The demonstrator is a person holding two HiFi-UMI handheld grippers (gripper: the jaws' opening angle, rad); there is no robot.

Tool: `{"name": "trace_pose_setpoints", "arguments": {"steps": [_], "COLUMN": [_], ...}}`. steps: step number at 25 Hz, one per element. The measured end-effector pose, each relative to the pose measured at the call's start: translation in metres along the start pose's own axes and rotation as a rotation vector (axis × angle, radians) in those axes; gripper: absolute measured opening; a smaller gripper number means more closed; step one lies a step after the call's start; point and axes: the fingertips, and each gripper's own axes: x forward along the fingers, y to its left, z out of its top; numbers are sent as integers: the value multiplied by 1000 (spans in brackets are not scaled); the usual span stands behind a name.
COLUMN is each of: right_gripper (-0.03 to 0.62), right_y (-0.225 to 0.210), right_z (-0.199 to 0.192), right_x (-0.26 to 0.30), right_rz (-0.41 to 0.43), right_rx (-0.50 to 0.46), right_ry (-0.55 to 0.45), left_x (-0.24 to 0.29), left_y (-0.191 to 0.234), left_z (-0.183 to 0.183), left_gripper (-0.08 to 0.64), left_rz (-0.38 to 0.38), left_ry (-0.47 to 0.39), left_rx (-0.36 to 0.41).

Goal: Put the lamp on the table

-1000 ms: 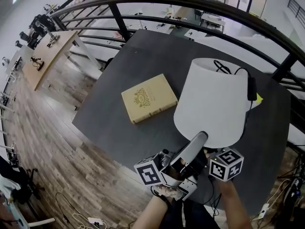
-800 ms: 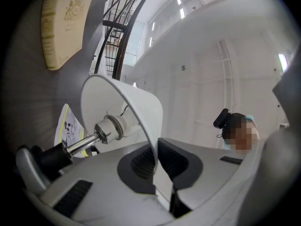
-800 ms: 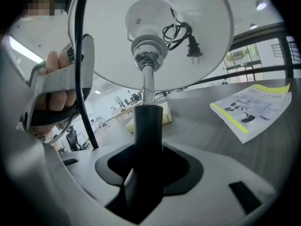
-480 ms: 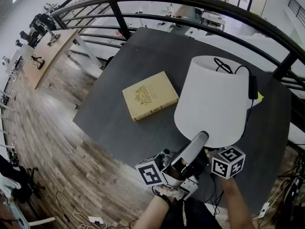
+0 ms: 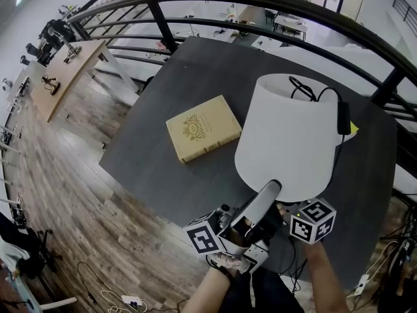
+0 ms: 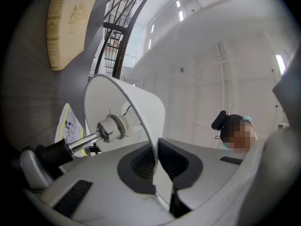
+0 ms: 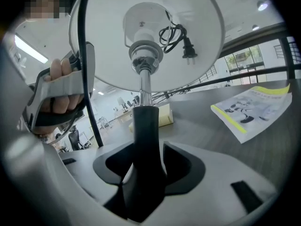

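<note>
Lamp point(image 5: 287, 135) upright over the near right part of the table point(image 5: 163, 168); base hidden under the white shade point(image 6: 136, 107), so contact with the table cannot be told.

Left hand-held gripper point(image 5: 273, 189): jaws narrow, pinched on the lower rim of the shade, pads on either side of the thin edge.

Right hand-held gripper point(image 7: 143, 166): jaws wide, just been opening. The black stem point(image 7: 143, 126) stands between them, with a gap at each pad.

Cord point(image 5: 313, 93) loops over the top of the shade; the plug point(image 7: 186, 44) hangs inside by the socket.

Tan book point(image 5: 203, 130) flat on the table left of the lamp, apart from it. Gold emblem on the cover, lettering too small to read.

Booklet point(image 7: 251, 105) with a yellow edge and cartoon drawings lies beyond the lamp; its print is not legible.

Dark railing point(image 5: 260, 2) curves round the far side of the table.
</note>
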Motion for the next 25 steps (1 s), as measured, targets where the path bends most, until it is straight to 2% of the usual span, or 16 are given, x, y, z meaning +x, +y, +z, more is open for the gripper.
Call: {"name": "trace_pose_setpoints", "arguments": {"steps": [8, 15, 16, 18, 25], "right_gripper": [218, 216, 213, 160, 146], "right_y": [-3, 9, 11, 15, 34], "right_z": [-3, -14, -15, -20, -35], "right_x": [-28, -47, -50, -56, -72], "right_rz": [-55, -54, -55, -62, -84], "right_rx": [25, 26, 13, -8, -44], "right_ry": [-51, -63, -63, -63, -49], "left_x": [-5, -13, -13, -13, -25], "left_y": [-6, -7, -9, -12, -17], "left_z": [-4, -14, -15, -17, -27], "left_gripper": [35, 40, 41, 44, 57], "left_rz": [7, 31, 30, 29, 45], "left_ry": [5, 15, 14, 14, 21], "left_rx": [17, 33, 35, 37, 51]}}
